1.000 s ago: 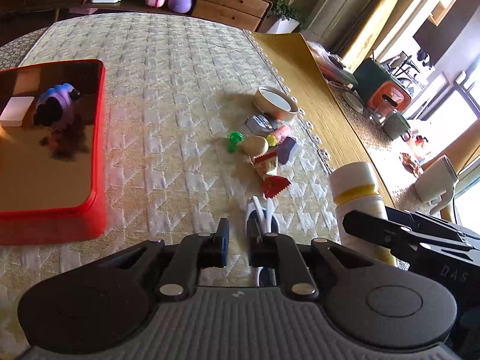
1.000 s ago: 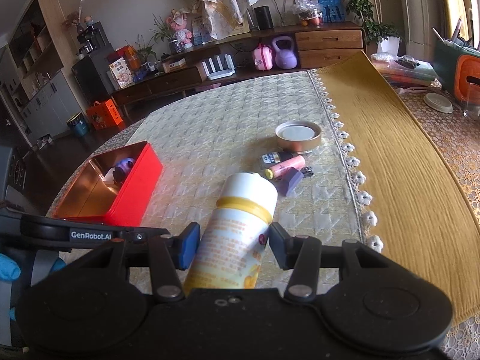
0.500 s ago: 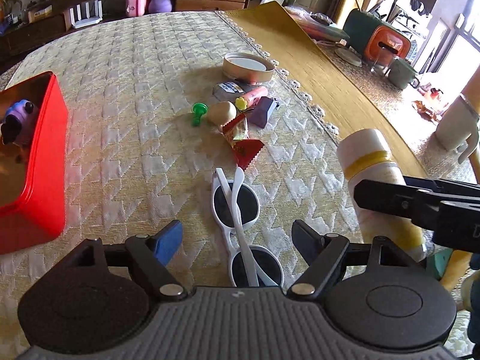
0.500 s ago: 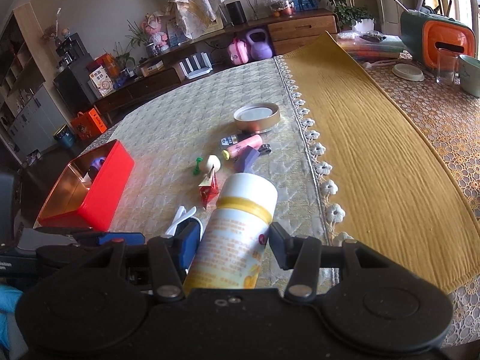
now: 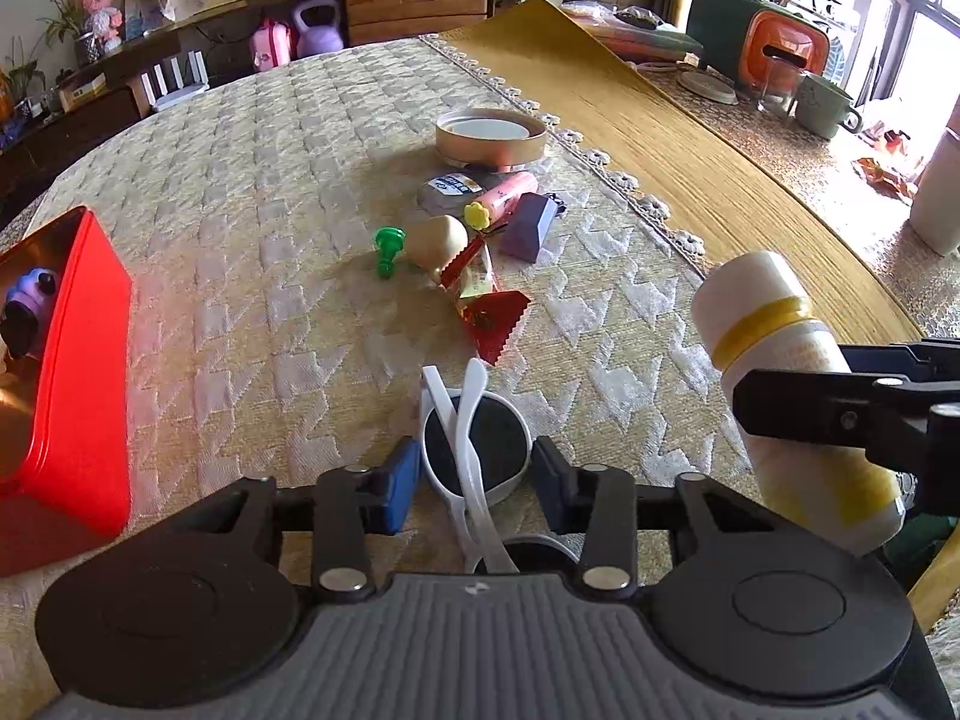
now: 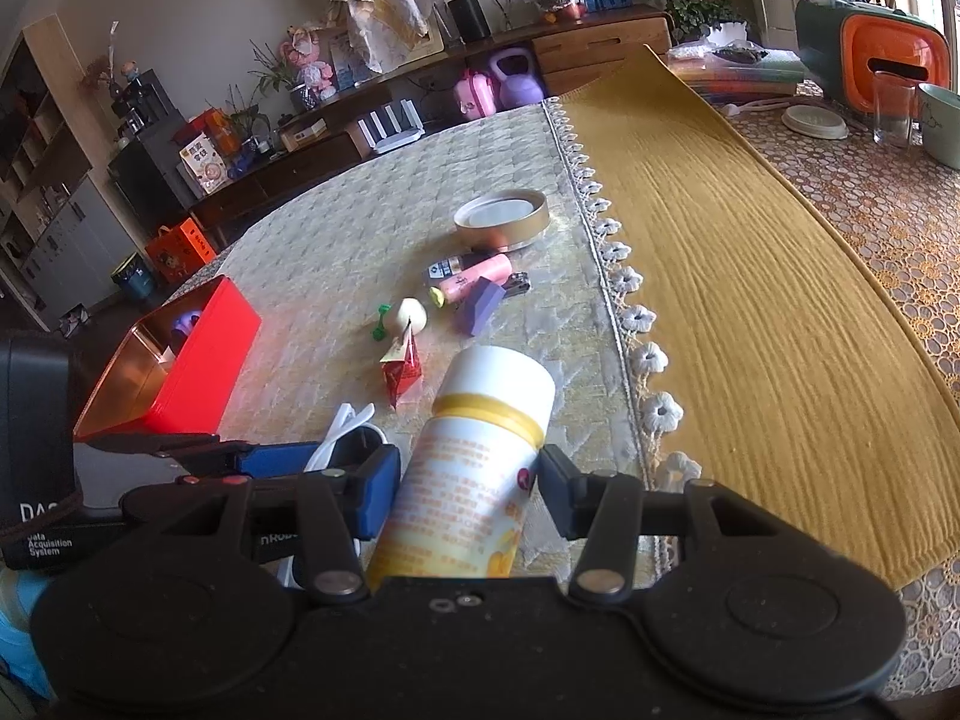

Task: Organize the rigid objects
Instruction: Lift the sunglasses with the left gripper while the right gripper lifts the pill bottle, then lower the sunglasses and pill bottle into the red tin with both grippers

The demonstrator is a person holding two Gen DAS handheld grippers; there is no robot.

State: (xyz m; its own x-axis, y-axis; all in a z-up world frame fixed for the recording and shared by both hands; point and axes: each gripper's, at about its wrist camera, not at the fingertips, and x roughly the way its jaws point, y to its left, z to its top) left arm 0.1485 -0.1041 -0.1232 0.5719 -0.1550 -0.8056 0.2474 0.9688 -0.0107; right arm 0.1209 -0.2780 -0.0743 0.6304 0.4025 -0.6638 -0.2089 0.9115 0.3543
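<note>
White sunglasses [image 5: 474, 438] with dark lenses lie folded on the cream quilted cloth, one lens between the fingers of my left gripper [image 5: 474, 477], whose pads stand right at the frame. My right gripper [image 6: 471, 495] is shut on a white bottle [image 6: 480, 456] with a yellow band, held tilted above the cloth; the bottle also shows in the left wrist view [image 5: 780, 372]. A red tin box [image 5: 78, 384] with a purple toy [image 5: 30, 294] inside stands at the left, also seen in the right wrist view [image 6: 180, 360].
A cluster lies mid-table: round tin lid [image 5: 491, 135], pink tube [image 5: 504, 198], purple block [image 5: 528, 228], beige egg shape [image 5: 435, 240], green peg [image 5: 387, 246], red snack packet [image 5: 486, 300]. A mustard runner [image 5: 690, 150] lies to the right, with a cup [image 5: 825, 105] and orange appliance [image 5: 774, 54] beyond.
My left gripper opened, then came down around the sunglasses and narrowed onto one lens. My right gripper kept the bottle and shifted slightly right.
</note>
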